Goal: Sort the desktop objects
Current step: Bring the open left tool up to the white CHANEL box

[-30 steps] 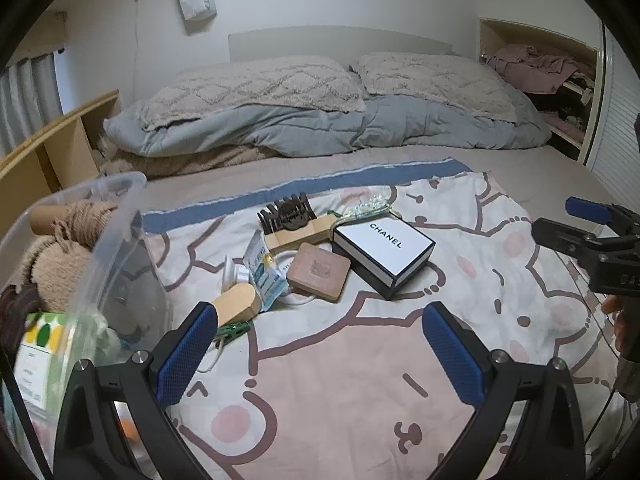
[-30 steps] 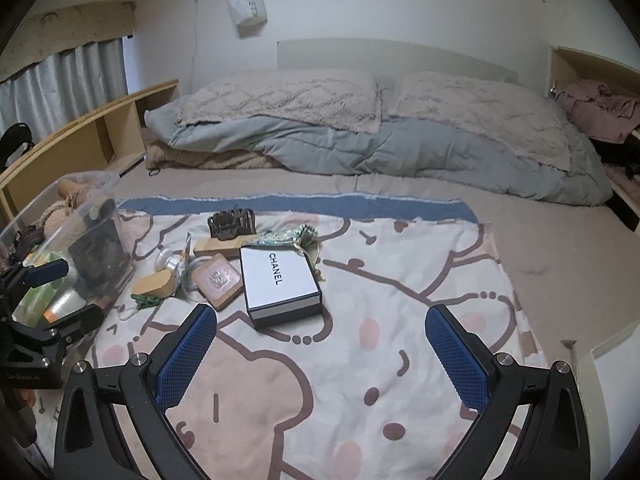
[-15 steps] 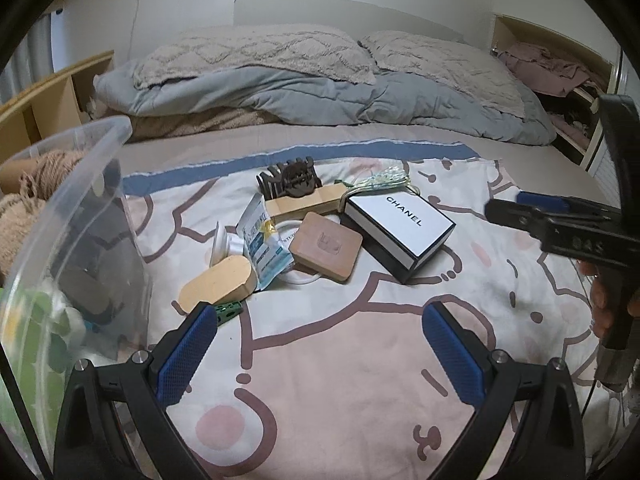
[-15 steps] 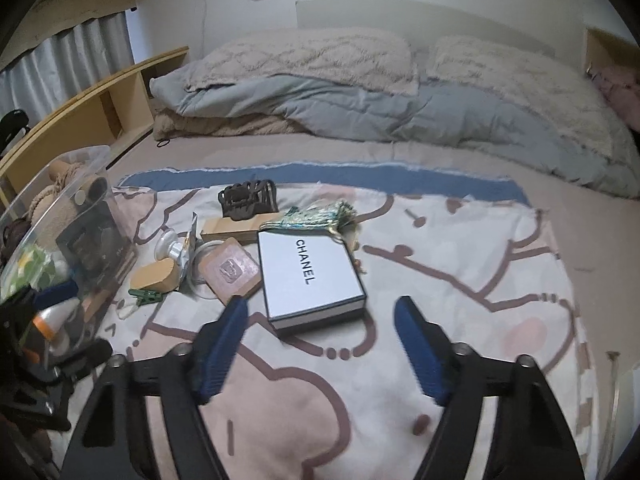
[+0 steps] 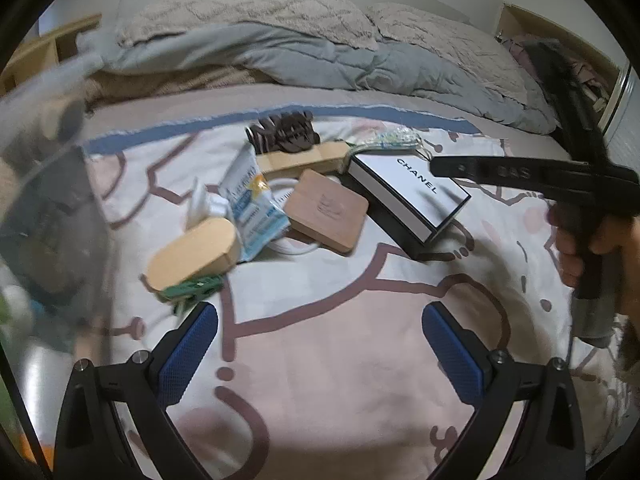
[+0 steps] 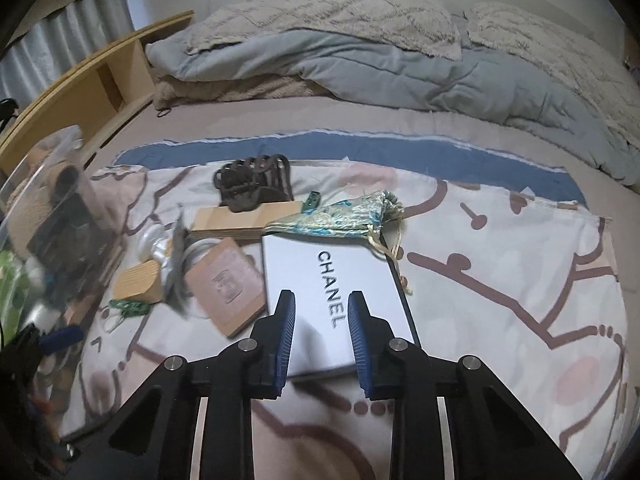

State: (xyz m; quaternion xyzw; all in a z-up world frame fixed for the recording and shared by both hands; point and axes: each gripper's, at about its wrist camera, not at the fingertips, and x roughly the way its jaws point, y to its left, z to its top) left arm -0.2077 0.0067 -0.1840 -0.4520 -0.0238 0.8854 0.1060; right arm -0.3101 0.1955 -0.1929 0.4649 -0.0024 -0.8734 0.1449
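Right tool (image 6: 321,312): jaws narrow with a gap between the pads, holding nothing, poised over the near end of the box.
Left tool (image 5: 318,334): jaws wide, holding nothing, above the blanket (image 5: 328,340).
Chanel box (image 6: 334,292): one, flat on the blanket; long axis runs 12 to 6 o'clock in the right wrist view, lettering reading toward 6.
Wooden square (image 6: 224,284): one, at 9 o'clock, touching the box.
Hair claw (image 6: 252,184): one, at 11 o'clock.
Brocade pouch (image 6: 344,216): one, at the far edge.
Clear bin (image 6: 44,216): one, far left.
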